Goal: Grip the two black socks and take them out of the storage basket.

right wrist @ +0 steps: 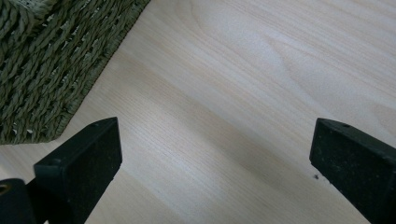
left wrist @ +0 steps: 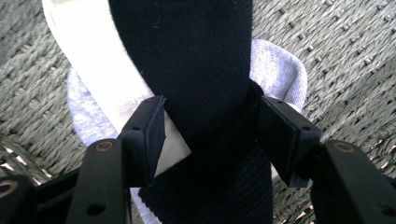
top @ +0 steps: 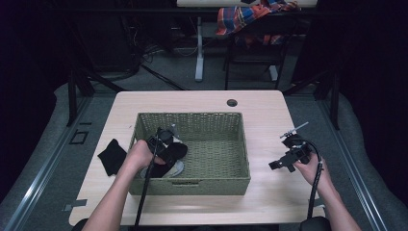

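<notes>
High view first: my left gripper [top: 161, 139] is down inside the green woven basket [top: 192, 185], at its left end, over a black sock [top: 171, 155] that lies on paler laundry. Another black sock [top: 112, 156] sits on the worktop [top: 269, 110] left of the basket. My right gripper [top: 288, 156] hangs over bare wood at the right of the frame, well apart from the basket, so the left hand is the nearer one by far.

Left gripper view: the black sock [left wrist: 187, 70] runs straight up the frame from between my fingers [left wrist: 152, 135], its long axis in line with the gripper. The fingers pinch it from both sides, gathering the cloth, so I judge them grasping it. A white sock [left wrist: 93, 70] and a grey one [left wrist: 280, 70] lie beneath.

Right gripper view: fingers [right wrist: 79, 168] spread wide, released, nothing between them but worktop [right wrist: 243, 93]; the basket's corner [right wrist: 46, 60] sits upper left.
</notes>
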{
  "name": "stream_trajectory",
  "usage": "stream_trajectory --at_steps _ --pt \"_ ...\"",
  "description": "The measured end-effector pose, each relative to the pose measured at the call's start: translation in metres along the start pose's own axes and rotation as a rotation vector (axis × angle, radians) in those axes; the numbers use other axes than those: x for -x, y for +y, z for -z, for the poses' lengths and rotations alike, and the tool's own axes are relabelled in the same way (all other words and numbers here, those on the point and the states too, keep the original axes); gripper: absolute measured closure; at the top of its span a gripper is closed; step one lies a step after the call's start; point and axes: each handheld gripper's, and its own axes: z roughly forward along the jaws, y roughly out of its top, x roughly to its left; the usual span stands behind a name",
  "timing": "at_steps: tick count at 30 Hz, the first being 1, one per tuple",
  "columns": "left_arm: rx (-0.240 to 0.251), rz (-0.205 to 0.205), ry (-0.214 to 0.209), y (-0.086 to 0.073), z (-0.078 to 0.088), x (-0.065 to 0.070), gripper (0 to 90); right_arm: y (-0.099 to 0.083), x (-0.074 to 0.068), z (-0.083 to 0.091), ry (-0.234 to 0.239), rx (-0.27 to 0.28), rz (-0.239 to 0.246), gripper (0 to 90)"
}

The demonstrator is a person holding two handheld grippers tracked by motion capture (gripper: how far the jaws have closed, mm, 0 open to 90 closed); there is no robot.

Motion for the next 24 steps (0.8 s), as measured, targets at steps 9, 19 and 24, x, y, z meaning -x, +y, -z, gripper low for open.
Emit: stream_trajectory --at_steps 9,19,24 --pt "-0.011 -0.030 -0.005 -0.003 -0.003 0.002 75.3 0.000 0.000 0.000 -0.001 0.000 0.004 2.1" --pt "0.056 -0.027 0.021 -0.009 0.022 0.001 79.8 -0.001 -0.002 -0.001 -0.004 0.029 -0.020 2.1" --pt "0.099 -0.025 0.038 -0.011 0.036 0.001 80.5 0.000 -0.001 0.001 -0.003 0.015 -0.006 2.1"
